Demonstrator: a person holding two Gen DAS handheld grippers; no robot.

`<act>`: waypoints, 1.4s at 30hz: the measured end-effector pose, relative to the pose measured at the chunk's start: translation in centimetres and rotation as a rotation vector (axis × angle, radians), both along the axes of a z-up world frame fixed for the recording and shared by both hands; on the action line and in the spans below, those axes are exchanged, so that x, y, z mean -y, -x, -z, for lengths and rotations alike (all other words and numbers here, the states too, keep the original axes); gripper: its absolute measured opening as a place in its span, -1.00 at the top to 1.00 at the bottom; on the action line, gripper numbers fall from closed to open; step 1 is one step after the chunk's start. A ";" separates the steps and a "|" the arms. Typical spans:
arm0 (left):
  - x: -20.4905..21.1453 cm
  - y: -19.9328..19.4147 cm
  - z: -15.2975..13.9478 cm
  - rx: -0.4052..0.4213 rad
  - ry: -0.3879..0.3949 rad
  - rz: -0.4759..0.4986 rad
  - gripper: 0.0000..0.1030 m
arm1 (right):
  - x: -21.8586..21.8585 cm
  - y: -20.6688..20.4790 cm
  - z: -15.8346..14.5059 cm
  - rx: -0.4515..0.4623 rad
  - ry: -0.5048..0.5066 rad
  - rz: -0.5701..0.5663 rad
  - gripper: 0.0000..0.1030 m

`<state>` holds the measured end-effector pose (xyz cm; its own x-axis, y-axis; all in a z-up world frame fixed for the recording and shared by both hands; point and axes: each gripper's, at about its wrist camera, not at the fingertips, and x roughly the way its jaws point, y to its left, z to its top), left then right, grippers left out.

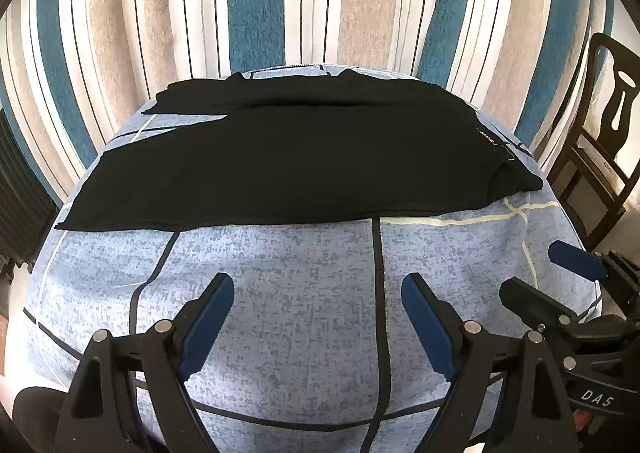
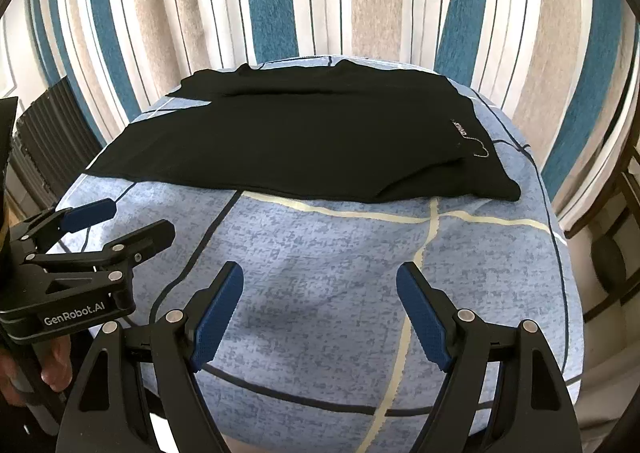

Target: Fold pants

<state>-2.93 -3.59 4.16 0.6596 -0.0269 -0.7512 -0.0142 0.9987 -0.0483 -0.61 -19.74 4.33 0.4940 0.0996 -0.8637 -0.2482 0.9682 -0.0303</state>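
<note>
Each camera sits on its own gripper and looks forward and steeply down along two blue-padded fingers onto the light blue bedspread (image 1: 304, 293). The left wrist view stands over the near edge, toward the left; the right wrist view beside it, toward the right. Both share the black pants (image 1: 280, 157) across the far edge and the striped curtain (image 1: 256, 1) behind.

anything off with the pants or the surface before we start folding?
Nothing damaged or spilled. The black pants lie flat on the blue patterned cover, but the two legs splay apart at the left end, leaving a wedge of cover showing, and the waist end at right is slightly bunched. Both grippers are open, clear of the cloth.
</note>
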 end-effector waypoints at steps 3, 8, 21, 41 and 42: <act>-0.5 0.0 0.4 0.006 0.010 0.007 -0.70 | -0.1 -0.1 0.0 0.003 0.000 -0.002 -0.53; 0.0 -0.6 0.0 0.006 -0.003 0.003 -0.70 | -0.4 -0.1 -0.2 0.011 0.010 -0.010 -0.53; -2.6 1.5 -0.3 0.039 0.035 0.026 -0.70 | -0.6 0.7 -1.3 0.009 0.019 -0.026 -0.53; -2.8 3.3 -1.5 0.052 0.048 0.034 -0.70 | -1.2 2.1 -2.6 0.009 0.023 -0.029 -0.53; -2.9 3.4 -1.5 0.053 0.047 0.035 -0.70 | -1.2 2.1 -2.7 0.009 0.023 -0.029 -0.53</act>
